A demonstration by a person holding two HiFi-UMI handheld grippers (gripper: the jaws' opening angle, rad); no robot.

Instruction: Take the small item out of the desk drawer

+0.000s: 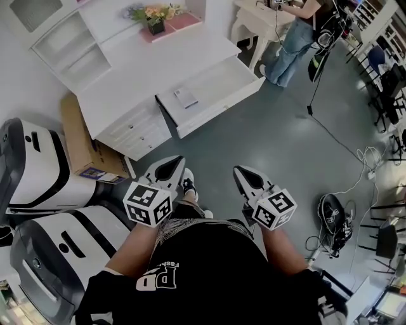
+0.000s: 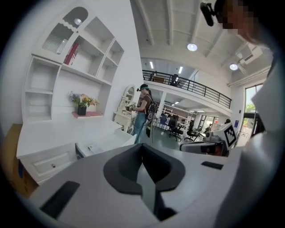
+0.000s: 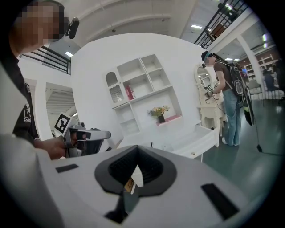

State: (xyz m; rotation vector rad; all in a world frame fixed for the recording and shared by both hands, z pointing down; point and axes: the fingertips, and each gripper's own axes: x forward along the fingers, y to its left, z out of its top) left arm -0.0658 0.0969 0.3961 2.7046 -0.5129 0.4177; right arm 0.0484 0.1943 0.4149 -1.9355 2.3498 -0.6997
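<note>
Head view first: shows left tongs (image 1: pixel 172 164) and right tongs (image 1: pixel 242 171) side by side above a grey floor (image 1: pixel 273 146), both pointing toward a white desk (image 1: pixel 146 70). Left gripper view: finds the left tongs' jaws pressed together, with nothing between them. Right gripper view: likewise finds the right tongs closed tip to tip and gripping nothing, with only a brownish speck seen through the slit, too small to tell. Ahead of both tongs and well apart from them: an open drawer (image 1: pixel 219 106) pulled out of the desk, with a small flat pale item (image 1: pixel 186 97) lying inside near the end closer to the left tongs, untouched. Off to the left of the left tongs: a cardboard box (image 1: pixel 79 136) beside the desk. Farther ahead, past the drawer and to the right of the right tongs: a person in jeans (image 1: pixel 292 44) standing at another white table. At the back of the desk: flowers (image 1: pixel 155 14) in a dark pot.
</note>
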